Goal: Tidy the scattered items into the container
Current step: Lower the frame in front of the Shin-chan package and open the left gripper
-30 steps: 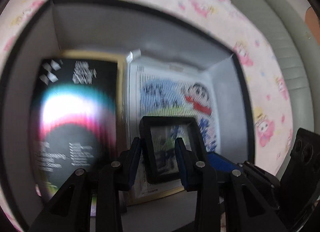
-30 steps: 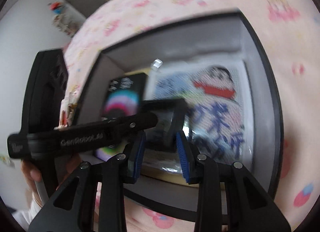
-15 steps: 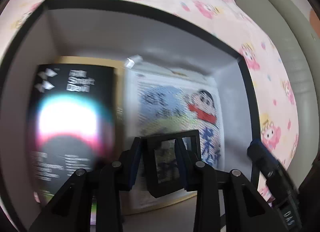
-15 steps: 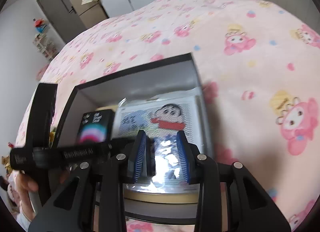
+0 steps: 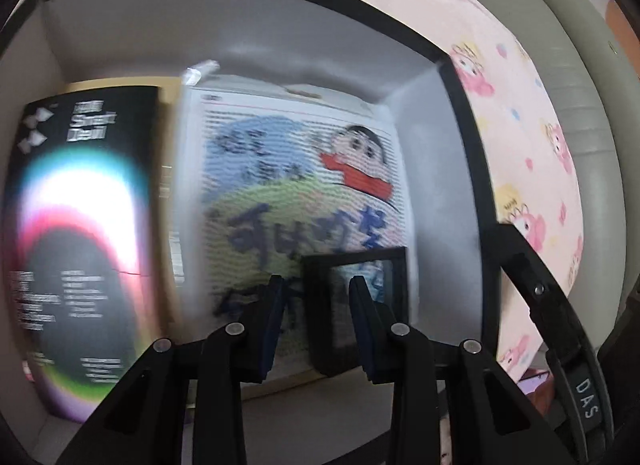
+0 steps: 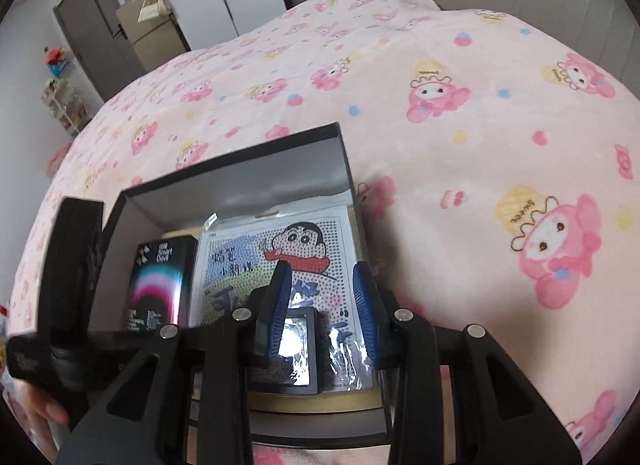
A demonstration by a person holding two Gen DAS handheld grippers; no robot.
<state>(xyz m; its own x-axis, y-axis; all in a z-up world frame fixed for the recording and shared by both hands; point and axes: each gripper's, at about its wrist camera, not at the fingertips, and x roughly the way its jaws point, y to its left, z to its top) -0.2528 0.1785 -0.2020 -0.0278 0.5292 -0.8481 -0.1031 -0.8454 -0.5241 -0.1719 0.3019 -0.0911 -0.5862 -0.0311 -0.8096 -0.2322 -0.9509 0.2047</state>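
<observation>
Placement step looks done: small black frame (image 6: 294, 349) lies flat in the container (image 6: 240, 169), on the cartoon bead-art sheet (image 6: 304, 261), near-right corner as the left wrist view shows it. Black rainbow-print box (image 6: 160, 285) sits beside the sheet on the left, touching or almost, can't tell which

Left gripper (image 5: 316, 321) hovers over the frame, jaws part-open, nothing between them; the frame shows behind the right finger, not clamped. Right gripper (image 6: 324, 309) is above the near edge of the container, jaws likewise at a narrow gap and empty

Container rests on the bed (image 6: 480, 125), pink cartoon-print cover. No loose items visible on the cover in either view, so judging the tidy as near complete or complete. Next move, my read: lift both grippers clear of the box walls without clipping the frame, then scan the bed for leftovers

Frame: thin, rigid, glossy face throwing glare. Sheet is in a crinkly clear sleeve, slippery, so the frame could slide if nudged
</observation>
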